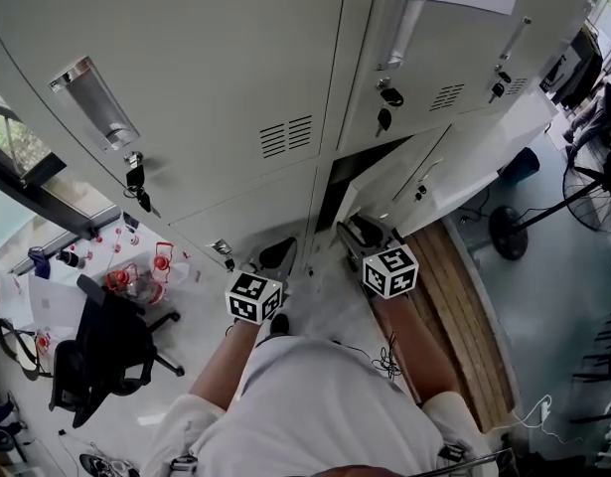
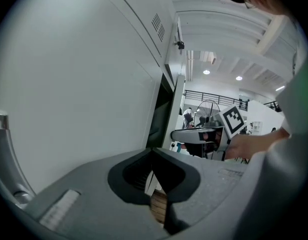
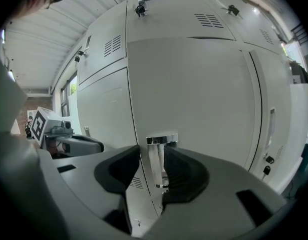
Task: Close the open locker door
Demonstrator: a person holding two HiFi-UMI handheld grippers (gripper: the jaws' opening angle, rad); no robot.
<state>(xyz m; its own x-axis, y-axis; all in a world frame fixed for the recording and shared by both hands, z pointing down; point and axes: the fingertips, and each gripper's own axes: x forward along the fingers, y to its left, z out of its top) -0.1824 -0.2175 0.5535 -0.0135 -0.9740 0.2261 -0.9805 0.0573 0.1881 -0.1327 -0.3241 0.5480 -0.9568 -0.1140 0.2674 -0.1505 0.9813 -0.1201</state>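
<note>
A wall of grey lockers point(image 1: 206, 68) faces me. One lower locker door point(image 1: 454, 167) stands swung out to the right, baring a dark opening point(image 1: 345, 182), which also shows as a dark slot point(image 2: 161, 109). My right gripper point(image 1: 365, 232) is at this door's edge. In the right gripper view its jaws point(image 3: 152, 151) stand a narrow gap apart with the chrome door handle point(image 3: 155, 159) between them. My left gripper point(image 1: 277, 254) hangs beside the closed lower door to the left. Its jaws point(image 2: 152, 151) are shut and hold nothing.
A wooden platform point(image 1: 464, 306) lies on the floor under the open door. A standing fan point(image 1: 583, 187) is at the right. At the left are a black office chair point(image 1: 106, 346) and red-capped bottles point(image 1: 136, 276). Keys point(image 1: 136, 179) hang from the upper locks.
</note>
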